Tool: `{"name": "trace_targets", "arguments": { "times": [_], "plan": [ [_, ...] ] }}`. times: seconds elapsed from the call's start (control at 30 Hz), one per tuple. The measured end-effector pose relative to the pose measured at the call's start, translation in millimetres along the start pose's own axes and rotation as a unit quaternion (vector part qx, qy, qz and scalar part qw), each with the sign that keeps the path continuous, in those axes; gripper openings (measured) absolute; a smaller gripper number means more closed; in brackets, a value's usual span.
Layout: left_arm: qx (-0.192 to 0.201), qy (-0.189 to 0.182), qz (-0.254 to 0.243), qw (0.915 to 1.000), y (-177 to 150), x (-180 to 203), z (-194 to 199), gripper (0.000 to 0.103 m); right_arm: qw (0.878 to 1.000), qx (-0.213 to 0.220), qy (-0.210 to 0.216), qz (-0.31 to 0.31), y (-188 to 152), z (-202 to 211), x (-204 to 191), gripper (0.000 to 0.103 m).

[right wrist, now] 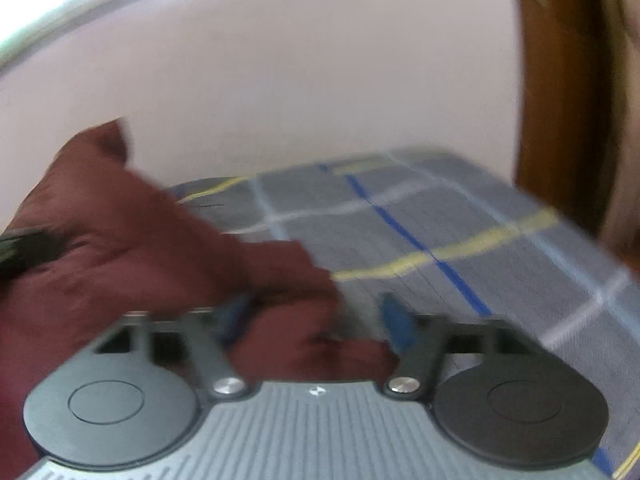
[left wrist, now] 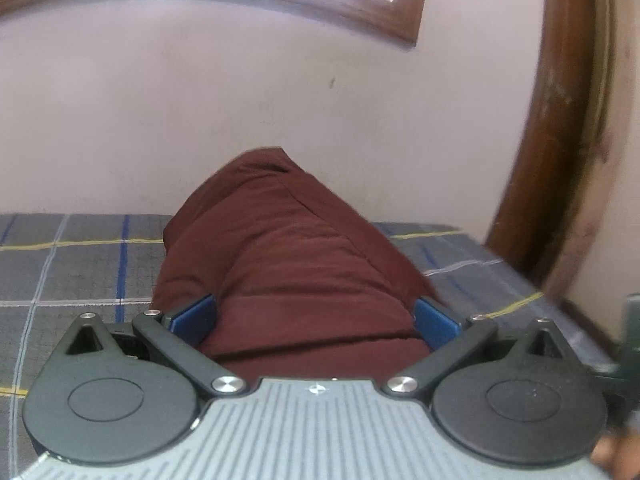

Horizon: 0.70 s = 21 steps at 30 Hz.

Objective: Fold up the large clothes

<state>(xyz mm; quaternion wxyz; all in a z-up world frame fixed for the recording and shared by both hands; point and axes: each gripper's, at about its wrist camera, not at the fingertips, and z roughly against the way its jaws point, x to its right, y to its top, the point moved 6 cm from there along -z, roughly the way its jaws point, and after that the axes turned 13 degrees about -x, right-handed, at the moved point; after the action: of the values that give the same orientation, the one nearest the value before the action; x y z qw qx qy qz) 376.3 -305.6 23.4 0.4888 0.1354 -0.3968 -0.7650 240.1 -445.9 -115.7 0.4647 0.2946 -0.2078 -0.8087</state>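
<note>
Maroon garment (left wrist: 288, 264) is bunched between both spread left tongs (left wrist: 314, 316) and right tongs (right wrist: 316, 320), unclamped; slippage onto the bed (right wrist: 460, 240) is risked.

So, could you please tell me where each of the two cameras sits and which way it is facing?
Left wrist: sits on the left gripper, looking along its blue fingers over the maroon garment toward the pink wall and window frame.
Right wrist: sits on the right gripper, blurred, facing across the plaid bedsheet toward the wooden frame.
Shared: garment, bedsheet, wall.
</note>
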Motion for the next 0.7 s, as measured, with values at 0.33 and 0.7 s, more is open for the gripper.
{"name": "trace_targets", "arguments": {
  "times": [0.33,0.7],
  "plan": [
    [-0.060,-0.094,0.025,0.9935,-26.4,-73.5,49.9,0.103,1.000,0.012,-0.001,-0.007,-4.0,3.5,5.4,0.098],
    [-0.134,-0.203,0.031,0.9695,-52.9,-69.7,2.3,0.103,1.000,0.011,0.003,-0.014,-2.0,1.9,8.4,0.100]
  ]
}}
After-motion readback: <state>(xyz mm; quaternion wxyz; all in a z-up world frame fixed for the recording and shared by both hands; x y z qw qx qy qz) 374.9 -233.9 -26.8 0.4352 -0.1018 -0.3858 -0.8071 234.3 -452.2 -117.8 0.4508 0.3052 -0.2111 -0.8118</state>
